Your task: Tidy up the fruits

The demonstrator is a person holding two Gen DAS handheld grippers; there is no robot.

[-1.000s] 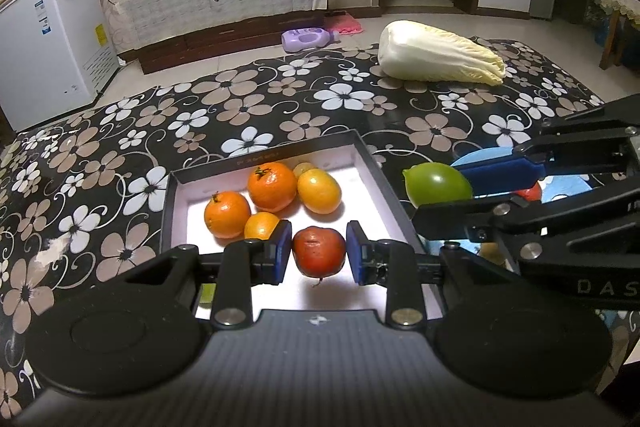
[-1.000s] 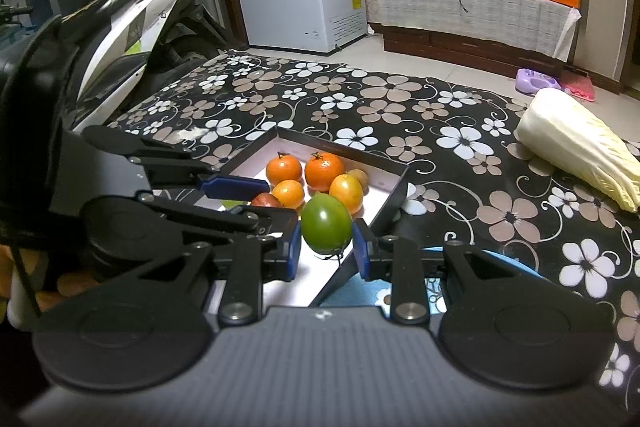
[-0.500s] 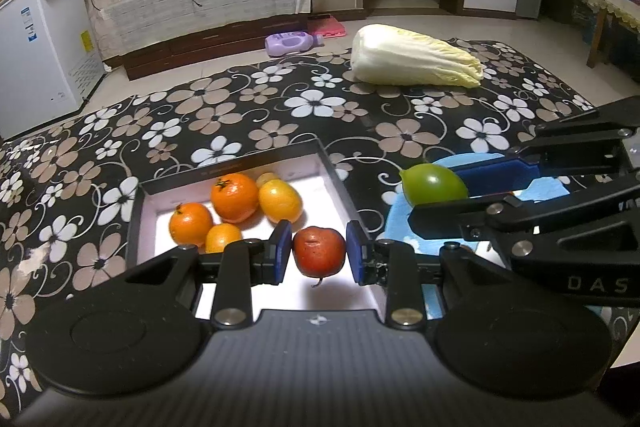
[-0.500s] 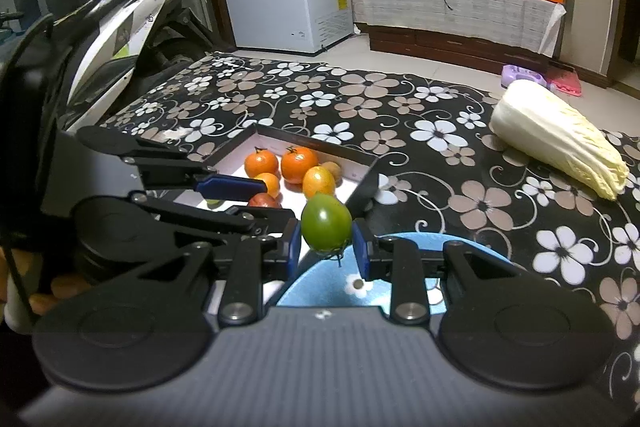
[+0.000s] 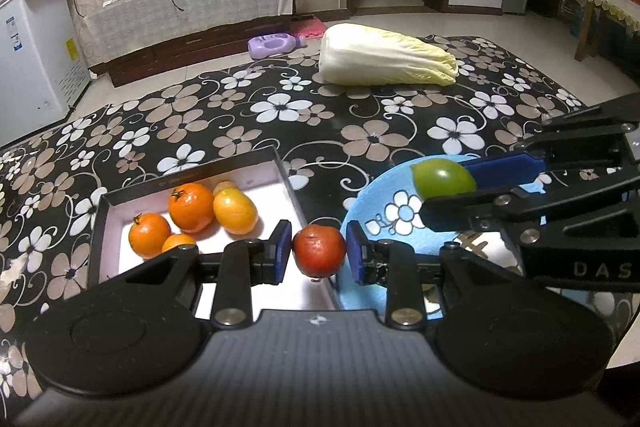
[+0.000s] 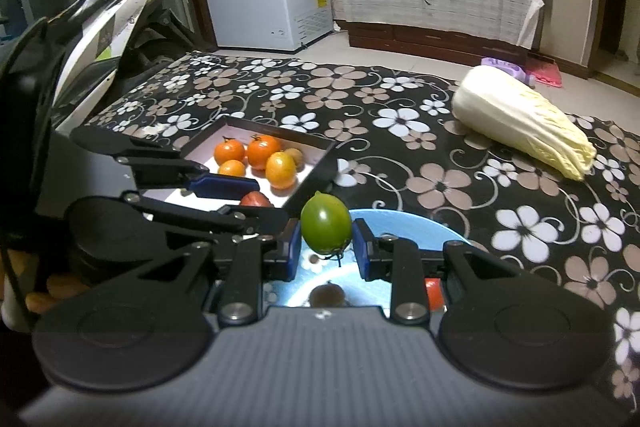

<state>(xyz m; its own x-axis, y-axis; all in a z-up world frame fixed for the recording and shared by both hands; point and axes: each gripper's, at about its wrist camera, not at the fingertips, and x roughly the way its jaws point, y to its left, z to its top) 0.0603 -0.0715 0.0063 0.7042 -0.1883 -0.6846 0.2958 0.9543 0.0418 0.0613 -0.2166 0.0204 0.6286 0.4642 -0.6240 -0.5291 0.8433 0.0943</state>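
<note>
My left gripper (image 5: 319, 255) is shut on a red tomato (image 5: 319, 254), held over the right wall of the black box (image 5: 192, 175) beside the blue plate (image 5: 384, 203). My right gripper (image 6: 326, 247) is shut on a green tomato (image 6: 326, 227), held over the blue plate (image 6: 404, 229); this tomato also shows in the left wrist view (image 5: 442, 178). Several oranges (image 5: 191, 206) and a yellow fruit (image 5: 235, 209) lie in the box's white inside. The plate holds a dark round fruit (image 6: 327, 295) and something red (image 6: 434, 294).
A napa cabbage (image 5: 384, 57) lies at the far side of the black flowered cloth (image 5: 280, 115). A white freezer (image 6: 266, 9) and a scooter (image 6: 100, 27) stand to the left. A purple bottle (image 5: 274, 45) lies on the floor behind.
Both grippers have moved right with their tomatoes: the red one from above the box's inside to its right wall, the green one from the box's edge to above the blue plate.
</note>
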